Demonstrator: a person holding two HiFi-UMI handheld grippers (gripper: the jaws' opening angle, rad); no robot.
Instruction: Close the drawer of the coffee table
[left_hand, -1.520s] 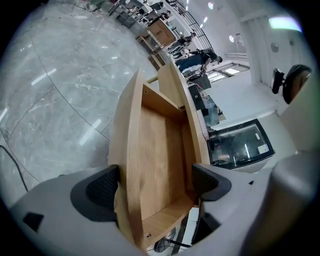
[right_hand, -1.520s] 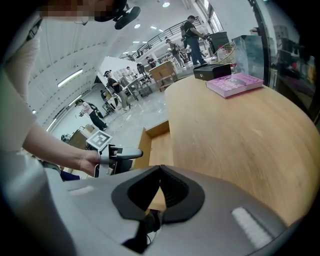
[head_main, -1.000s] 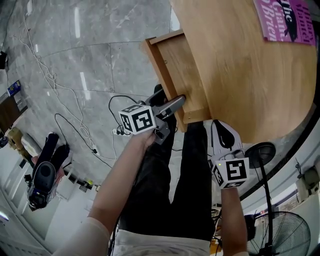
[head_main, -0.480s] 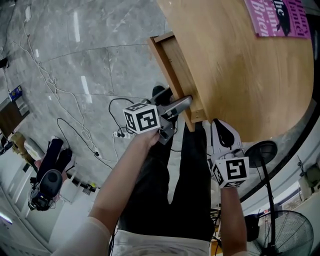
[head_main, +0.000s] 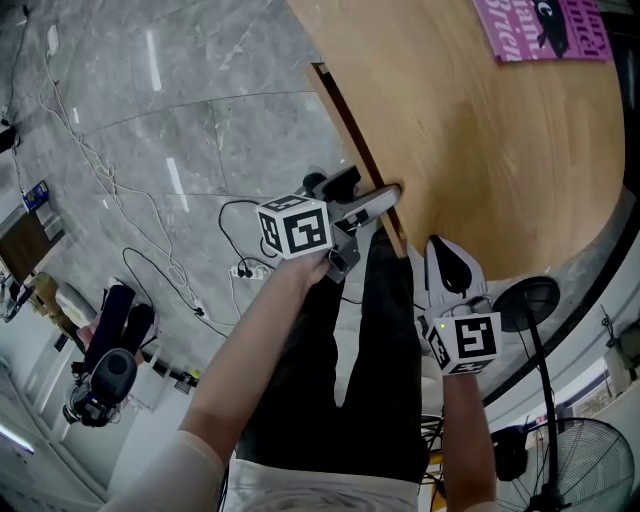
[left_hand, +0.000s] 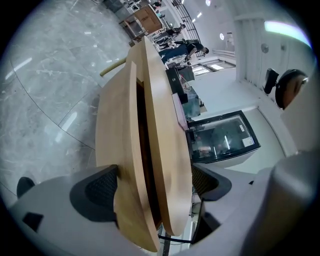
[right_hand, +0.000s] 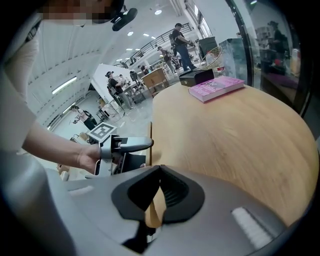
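Note:
The round wooden coffee table (head_main: 480, 150) fills the upper right of the head view. Its drawer (head_main: 352, 135) is pushed almost fully in, so only the front strip shows at the table's edge. My left gripper (head_main: 385, 195) is open and presses against that front. In the left gripper view the drawer front (left_hand: 117, 150) and the table top's edge (left_hand: 167, 150) both lie between the spread jaws of the left gripper (left_hand: 152, 187). My right gripper (head_main: 448, 262) hangs lower, beside the table's near edge, shut and holding nothing; in its own view the right gripper (right_hand: 160, 172) shows tips that meet.
A pink book (head_main: 545, 25) lies on the far side of the table top. Cables (head_main: 150, 260) trail over the grey marble floor, and a dark camera bag (head_main: 100, 380) sits at the left. A standing fan (head_main: 560, 460) is at the lower right. The person's legs are below the table.
The drawer has slid into the table from well open to nearly flush. My left gripper moved with it toward the table. The right gripper has hardly moved.

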